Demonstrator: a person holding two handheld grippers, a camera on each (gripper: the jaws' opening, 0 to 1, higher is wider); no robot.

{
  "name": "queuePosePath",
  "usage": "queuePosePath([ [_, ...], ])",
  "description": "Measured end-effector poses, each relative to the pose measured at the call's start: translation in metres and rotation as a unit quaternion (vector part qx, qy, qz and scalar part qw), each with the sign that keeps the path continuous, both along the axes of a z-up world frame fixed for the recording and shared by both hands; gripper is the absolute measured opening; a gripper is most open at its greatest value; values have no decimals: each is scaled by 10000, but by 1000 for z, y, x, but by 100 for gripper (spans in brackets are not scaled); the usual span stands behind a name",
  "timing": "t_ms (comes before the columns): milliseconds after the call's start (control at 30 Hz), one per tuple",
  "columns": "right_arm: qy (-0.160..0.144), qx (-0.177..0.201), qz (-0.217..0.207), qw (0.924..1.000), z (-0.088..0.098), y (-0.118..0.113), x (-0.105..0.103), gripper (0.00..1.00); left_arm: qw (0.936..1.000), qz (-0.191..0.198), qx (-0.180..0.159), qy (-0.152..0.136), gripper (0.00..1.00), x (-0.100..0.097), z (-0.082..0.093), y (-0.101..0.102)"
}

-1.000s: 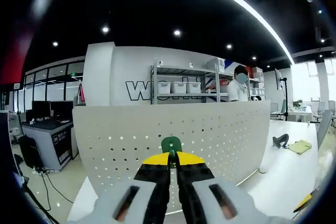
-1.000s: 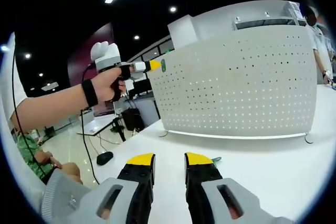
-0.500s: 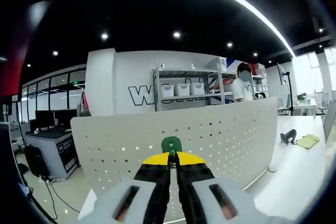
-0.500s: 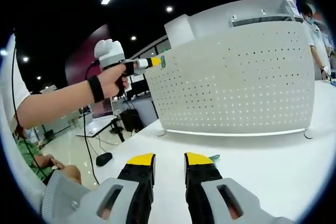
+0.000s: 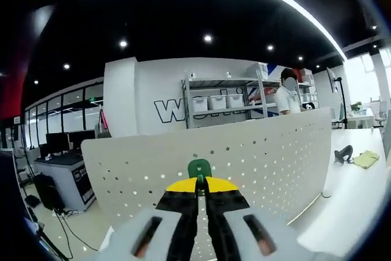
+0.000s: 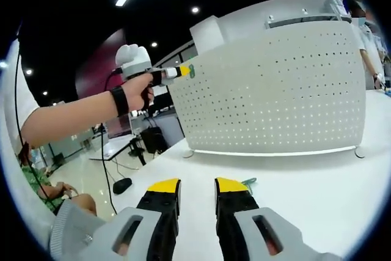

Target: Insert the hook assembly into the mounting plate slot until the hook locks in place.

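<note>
A white perforated mounting plate [image 5: 244, 163] stands upright on a white table. My left gripper [image 5: 198, 183] is shut on a green hook [image 5: 199, 169], held up close to the plate's near face and just below its top edge. In the right gripper view the same plate [image 6: 275, 90] spans the middle, and the left gripper [image 6: 182, 71] shows at its top left corner with the green hook [image 6: 190, 71] at its tip, carried by a person's hand. My right gripper [image 6: 195, 186] hovers low over the table, open, with nothing between its jaws.
A small green piece [image 6: 247, 182] lies on the table [image 6: 317, 194] in front of the plate. A person [image 5: 287, 93] stands by shelving [image 5: 223, 99] behind the plate. A dark object [image 5: 343, 152] and a yellow-green cloth [image 5: 366, 159] lie on the table far right. A desk with monitors [image 5: 55, 151] stands left.
My left gripper with the hook has drifted slightly right along the plate's top corner. My right gripper has stayed nearly still.
</note>
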State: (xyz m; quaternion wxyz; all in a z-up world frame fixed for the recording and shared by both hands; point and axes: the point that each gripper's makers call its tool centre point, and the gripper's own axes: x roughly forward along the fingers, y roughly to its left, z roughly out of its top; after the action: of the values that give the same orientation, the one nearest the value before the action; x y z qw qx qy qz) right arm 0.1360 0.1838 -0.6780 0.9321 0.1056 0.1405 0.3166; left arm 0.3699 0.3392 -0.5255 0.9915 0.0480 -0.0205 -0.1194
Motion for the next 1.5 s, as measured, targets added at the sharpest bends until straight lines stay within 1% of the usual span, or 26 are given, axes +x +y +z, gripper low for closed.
queuePosePath([
  [133,27,98,5,9999,2,1,1,21,10000,58,-35,-64,3,6,4,0],
  [200,34,64,13,10000,1,1,1,21,9999,117,27,-73,3,10,3,0],
  [267,22,37,23,10000,1,1,1,21,9999,97,-37,-30,3,13,2,0],
  [333,43,5,14,10000,-1,0,1,22,9999,105,63,-58,3,16,2,-1],
  [467,103,12,-24,9999,-5,-3,1,22,9999,116,111,-39,3,21,0,-2],
  [567,107,7,-43,9999,-6,-4,0,22,9999,153,74,-15,3,25,0,0],
  [667,136,-8,-38,9999,-8,-4,0,22,9997,197,103,-49,3,28,1,-2],
  [733,201,14,-31,9998,-10,-3,0,22,9998,205,-28,-29,3,31,1,-2],
  [767,198,32,-33,9998,-10,-3,0,22,9997,227,3,-40,3,33,2,-2],
  [800,192,37,-25,9998,-10,-3,0,22,9997,233,1,-40,3,33,2,-2],
  [833,190,35,-21,9998,-10,-3,0,22,9998,200,-85,-47,3,34,3,-3],
  [867,196,26,-19,9998,-10,-2,0,22,9997,200,-73,-85,3,34,4,-4],
  [900,206,22,-16,9998,-11,-2,0,22,9997,211,8,-128,3,35,6,-5],
  [967,231,39,-13,9997,-12,-2,0,22,9997,215,-15,-95,3,37,5,-5],
  [1067,244,41,-20,9997,-12,-3,0,22,9996,258,2,-120,3,39,6,-5],
  [1200,257,50,-55,9996,-13,-6,1,22,9996,290,-10,-27,3,42,1,-5],
  [1500,255,47,-61,9996,-13,-6,1,22,9994,336,-70,-18,3,44,-1,-7],
])
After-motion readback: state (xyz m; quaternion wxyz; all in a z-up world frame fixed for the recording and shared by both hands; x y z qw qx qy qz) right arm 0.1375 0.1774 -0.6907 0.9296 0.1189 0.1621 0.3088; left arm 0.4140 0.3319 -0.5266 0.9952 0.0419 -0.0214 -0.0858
